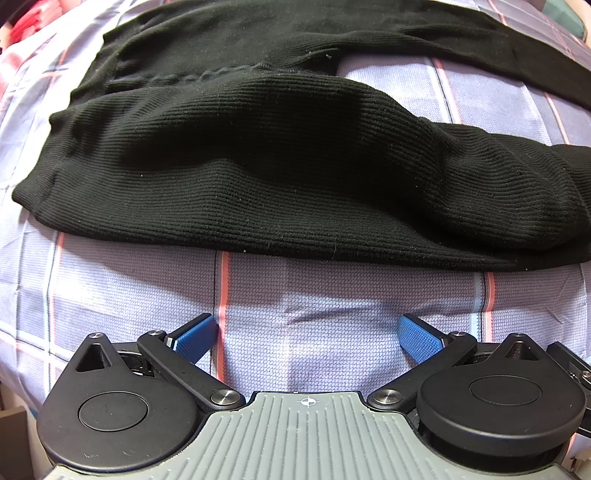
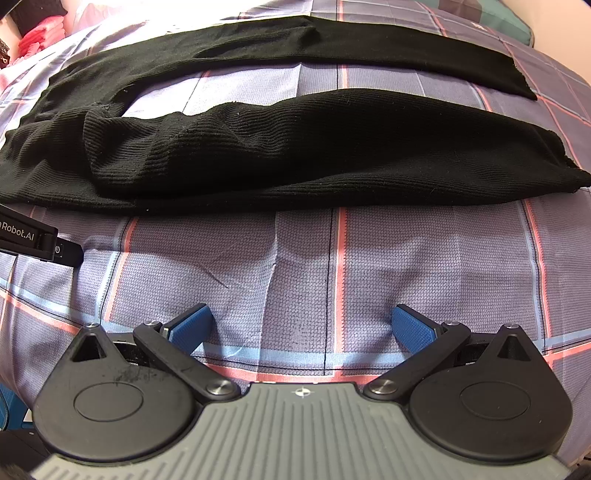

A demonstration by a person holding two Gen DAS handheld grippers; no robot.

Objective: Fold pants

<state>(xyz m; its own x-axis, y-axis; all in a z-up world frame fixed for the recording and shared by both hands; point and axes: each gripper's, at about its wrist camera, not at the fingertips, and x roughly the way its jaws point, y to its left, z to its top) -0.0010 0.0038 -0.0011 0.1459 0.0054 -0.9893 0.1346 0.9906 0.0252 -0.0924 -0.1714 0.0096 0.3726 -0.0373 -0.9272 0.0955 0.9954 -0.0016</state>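
Observation:
Black ribbed knit pants [image 1: 295, 177] lie spread on a plaid bedsheet, waist to the left, both legs running to the right with a gap between them. In the right wrist view the pants [image 2: 314, 147] show the near leg's cuff at the right and the far leg behind it. My left gripper [image 1: 306, 338] is open and empty, resting on the sheet just short of the near leg's edge. My right gripper [image 2: 301, 326] is open and empty on the sheet, a little before the near leg's lower part.
The lilac plaid bedsheet [image 1: 314, 306] with pink and blue lines covers the bed. Part of the left gripper's black body [image 2: 29, 240] shows at the left edge of the right wrist view. Pink cloth [image 2: 40, 33] lies far back left. A green pillow [image 2: 506, 22] sits far right.

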